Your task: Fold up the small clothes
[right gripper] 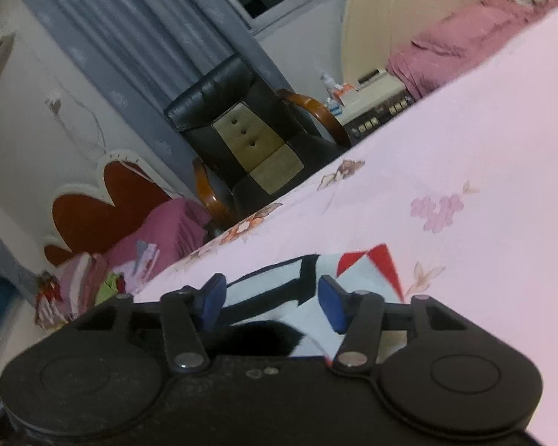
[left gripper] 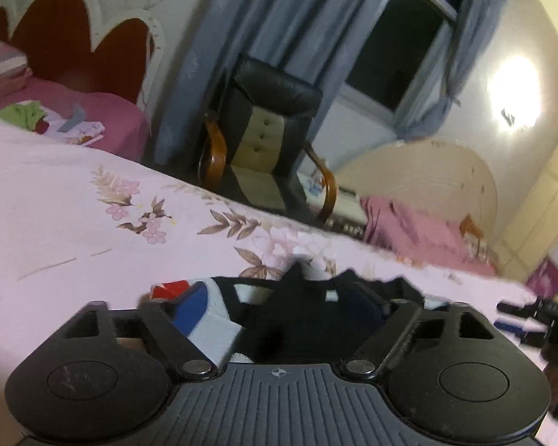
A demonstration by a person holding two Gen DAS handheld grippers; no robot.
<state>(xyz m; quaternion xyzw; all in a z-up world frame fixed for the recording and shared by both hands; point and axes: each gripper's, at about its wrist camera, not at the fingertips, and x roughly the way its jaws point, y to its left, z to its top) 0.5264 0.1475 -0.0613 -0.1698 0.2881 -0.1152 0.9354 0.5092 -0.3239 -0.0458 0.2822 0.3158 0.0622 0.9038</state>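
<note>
A small garment (left gripper: 219, 329) in white, black, red and blue lies bunched on the pink floral bedsheet (left gripper: 74, 230). My left gripper (left gripper: 297, 303) is low over it with its jaws spread wide. The cloth sits between the fingers and the pads do not press on it. In the right wrist view the same garment (right gripper: 361, 278) shows white with black lines and a red patch. My right gripper (right gripper: 273, 297) is open, its blue pads (right gripper: 214, 297) apart on either side of the cloth. From the left wrist view, the right gripper (left gripper: 517, 316) shows blurred at the right edge.
The bed's far edge runs across both views. Beyond it stands a black and beige armchair (left gripper: 264, 130) (right gripper: 249, 137) in front of grey curtains. A second bed with a pile of clothes (left gripper: 55, 119) (right gripper: 93, 278) is at the back.
</note>
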